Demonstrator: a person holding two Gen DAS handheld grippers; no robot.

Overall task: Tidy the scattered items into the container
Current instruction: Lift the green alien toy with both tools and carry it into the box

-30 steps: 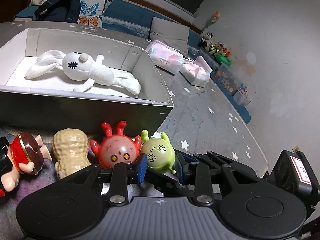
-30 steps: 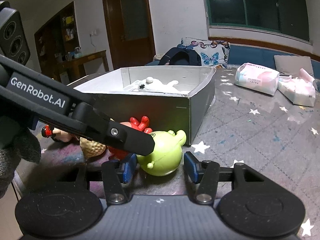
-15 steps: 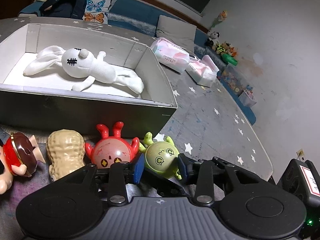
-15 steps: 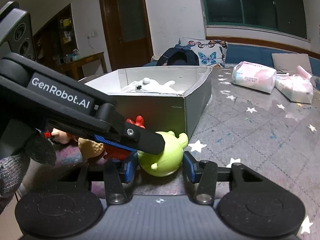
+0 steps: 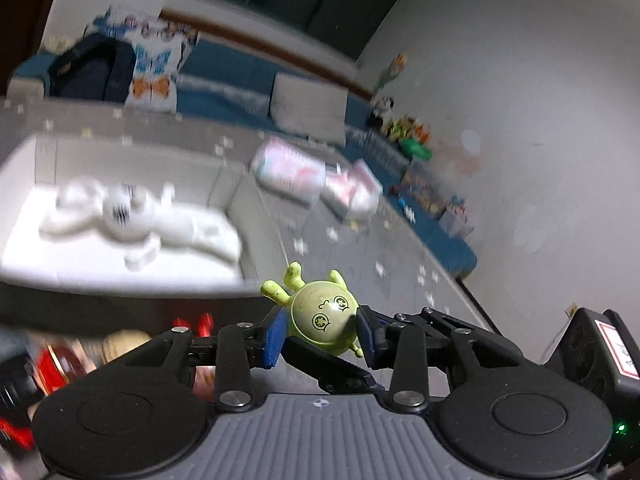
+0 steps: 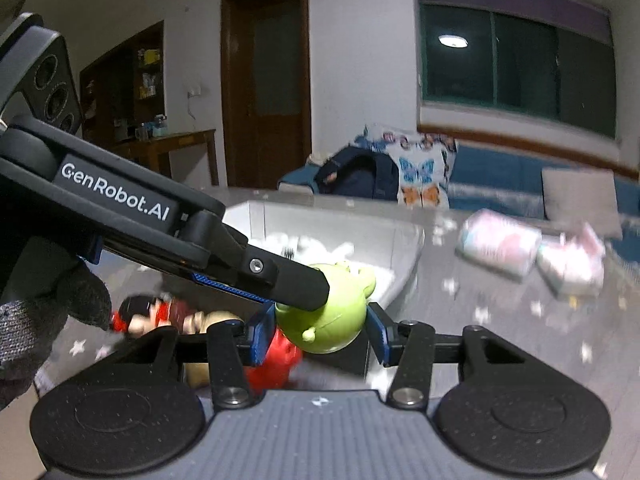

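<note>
Green toy (image 5: 324, 316) has risen off the starred table (image 5: 400, 256)

dim indoor light from a ceiling lamp (image 6: 453, 40); background smeared by motion blur, fisheye edges bent and dark.

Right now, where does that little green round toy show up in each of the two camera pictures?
Left wrist view: green toy sits low centre, between the left claw's blue pads.
Right wrist view: green toy sits low centre, between the right claw's pads.
Shared landmark: the white box behind it.
</note>
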